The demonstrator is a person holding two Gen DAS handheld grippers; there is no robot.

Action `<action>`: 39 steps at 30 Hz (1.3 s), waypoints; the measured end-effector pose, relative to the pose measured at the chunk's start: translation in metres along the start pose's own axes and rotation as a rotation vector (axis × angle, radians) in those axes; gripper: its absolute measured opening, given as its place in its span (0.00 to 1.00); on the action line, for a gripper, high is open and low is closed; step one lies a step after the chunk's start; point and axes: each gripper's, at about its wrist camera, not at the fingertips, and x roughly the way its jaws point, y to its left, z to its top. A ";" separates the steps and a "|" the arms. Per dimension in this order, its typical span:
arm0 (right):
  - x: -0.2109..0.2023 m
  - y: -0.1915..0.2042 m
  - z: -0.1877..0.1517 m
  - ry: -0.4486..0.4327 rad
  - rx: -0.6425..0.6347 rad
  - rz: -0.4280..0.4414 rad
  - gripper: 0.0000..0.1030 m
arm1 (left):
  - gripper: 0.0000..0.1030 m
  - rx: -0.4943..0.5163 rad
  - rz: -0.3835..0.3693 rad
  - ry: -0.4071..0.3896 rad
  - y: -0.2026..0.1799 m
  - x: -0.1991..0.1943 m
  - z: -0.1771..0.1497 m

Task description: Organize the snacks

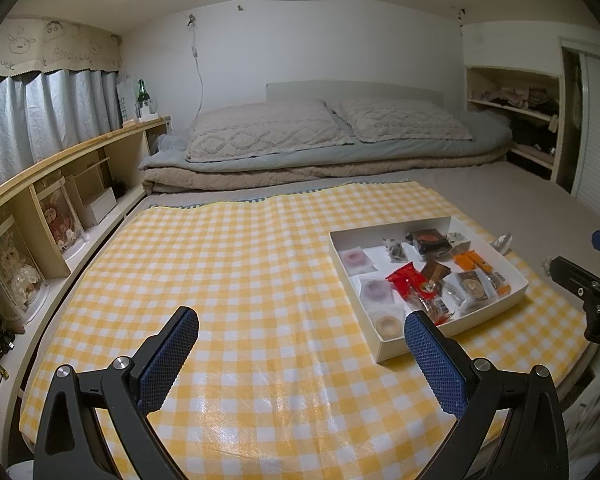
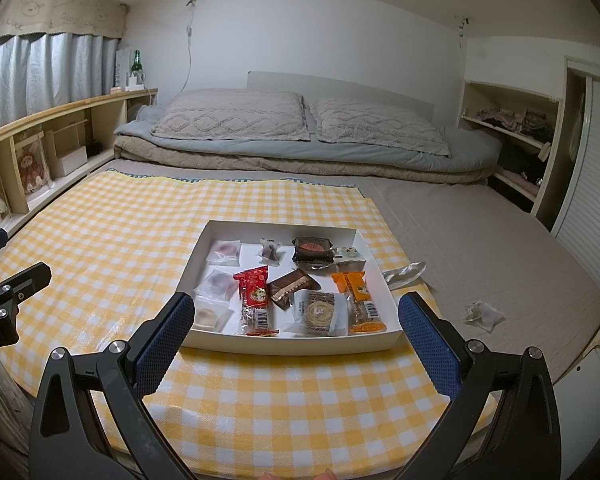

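Snacks, individually wrapped, mostly sit inside a shallow white cardboard box (image 2: 204, 248) on the yellow-and-white checked cloth (image 2: 120, 240) spread over the bed. Judging by the layout, sorting looks well along: three clear-wrapped round pastries (image 2: 216, 284) line the box's left side in a column. A red-wrapped bar (image 2: 255, 300) and an orange-wrapped bar (image 2: 360, 300) lie lengthwise. A brown foil packet (image 2: 290, 285) and a clear-wrapped patterned round cake (image 2: 319, 312) sit between them. At the back: a small dark twist-wrapped candy (image 2: 269, 251), a dark square packet with a red top (image 2: 313, 251), and a small white packet (image 2: 347, 255).

Left over, apparently: a crinkled silver wrapper (image 2: 404, 274) just outside the box's right wall, and a small clear packet (image 2: 483, 314) further right on the grey mattress (image 2: 480, 248). Can't tell whether either is a snack or trash.

Right gripper (image 2: 296, 334) hovers in front of the box's near edge, jaws spread wide, nothing held. Left gripper (image 1: 300, 350) is over bare cloth left of the box, also wide open and empty.
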 end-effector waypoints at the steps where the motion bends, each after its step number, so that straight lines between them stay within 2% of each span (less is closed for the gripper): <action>1: 0.000 0.000 0.000 -0.001 0.000 0.000 1.00 | 1.00 0.001 0.000 0.000 0.000 0.000 0.000; 39: 0.002 0.000 0.000 -0.002 -0.001 0.006 1.00 | 1.00 0.003 0.020 -0.012 -0.009 -0.002 0.001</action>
